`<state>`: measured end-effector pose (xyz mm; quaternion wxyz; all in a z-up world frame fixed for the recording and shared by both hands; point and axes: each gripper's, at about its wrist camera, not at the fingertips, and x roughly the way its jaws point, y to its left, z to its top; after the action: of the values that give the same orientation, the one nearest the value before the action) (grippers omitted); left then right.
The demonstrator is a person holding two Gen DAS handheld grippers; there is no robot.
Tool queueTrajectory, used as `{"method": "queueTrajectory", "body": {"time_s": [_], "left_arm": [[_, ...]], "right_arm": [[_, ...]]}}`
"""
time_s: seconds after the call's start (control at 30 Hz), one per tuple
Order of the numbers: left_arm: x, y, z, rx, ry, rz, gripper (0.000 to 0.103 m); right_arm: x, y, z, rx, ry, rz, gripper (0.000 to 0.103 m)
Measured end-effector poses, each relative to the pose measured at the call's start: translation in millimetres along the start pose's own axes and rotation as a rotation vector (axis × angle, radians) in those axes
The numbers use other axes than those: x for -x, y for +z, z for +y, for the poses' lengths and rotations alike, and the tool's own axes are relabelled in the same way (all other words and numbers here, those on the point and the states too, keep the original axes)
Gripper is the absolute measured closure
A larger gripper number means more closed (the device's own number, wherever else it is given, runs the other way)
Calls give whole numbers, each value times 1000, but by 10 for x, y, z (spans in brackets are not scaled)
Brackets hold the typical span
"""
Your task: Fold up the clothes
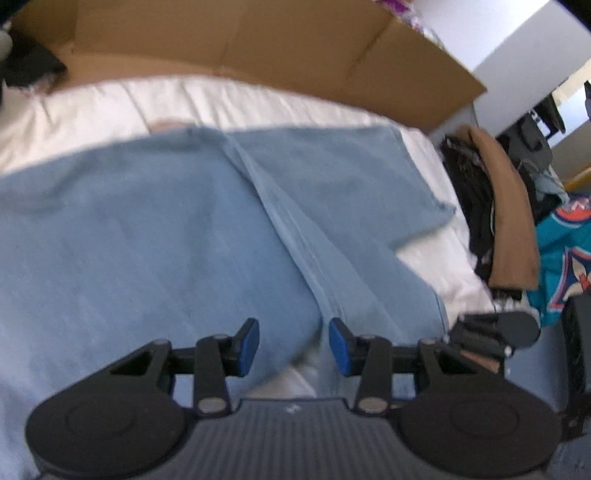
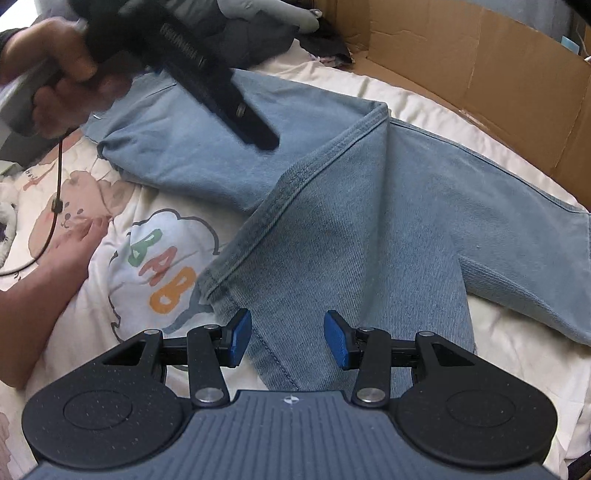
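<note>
Light blue jeans (image 2: 332,221) lie spread on a white bedsheet, one leg folded across the other with its seam running diagonally. My right gripper (image 2: 288,338) hovers open just over the near leg's hem, nothing between its blue pads. In the left wrist view the same jeans (image 1: 166,229) fill the frame, blurred, and my left gripper (image 1: 294,345) is open above them beside a raised fold. The left gripper's body (image 2: 207,70) shows at the top left of the right wrist view, held by a hand (image 2: 55,74).
The white printed sheet (image 2: 147,258) covers the bed. A brown cardboard box (image 2: 480,74) stands along the far side. Dark clothes (image 2: 258,33) lie at the head. A person's bare foot (image 2: 74,254) rests on the sheet. A clothes pile (image 1: 498,221) sits right of the bed.
</note>
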<state>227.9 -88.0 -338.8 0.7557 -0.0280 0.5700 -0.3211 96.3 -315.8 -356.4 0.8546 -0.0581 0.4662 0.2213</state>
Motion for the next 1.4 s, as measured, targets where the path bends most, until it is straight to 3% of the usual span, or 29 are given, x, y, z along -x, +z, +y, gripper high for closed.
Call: {"method": "queueTrajectory", "body": {"time_s": [0.47, 0.5, 0.53, 0.6, 0.7, 1.1, 1.4], "left_arm": [[-560, -343, 21, 120, -70, 148, 61], [-580, -376, 31, 126, -81, 159, 65], [-598, -409, 41, 133, -92, 170, 76], [-622, -443, 48, 143, -116, 193, 86], [-589, -443, 47, 171, -141, 188, 95], [-312, -149, -30, 276, -338, 84, 99], [-372, 252, -306, 282, -448, 34, 99]], "right_arm": [[-11, -69, -15, -12, 18, 21, 51], [-10, -67, -22, -16, 23, 22, 51], [-14, -64, -31, -22, 33, 24, 49], [-21, -60, -30, -27, 57, 26, 35], [-27, -51, -11, -26, 89, 21, 24], [91, 46, 65, 4, 78, -70, 23], [171, 180, -84, -55, -83, -157, 24]]}}
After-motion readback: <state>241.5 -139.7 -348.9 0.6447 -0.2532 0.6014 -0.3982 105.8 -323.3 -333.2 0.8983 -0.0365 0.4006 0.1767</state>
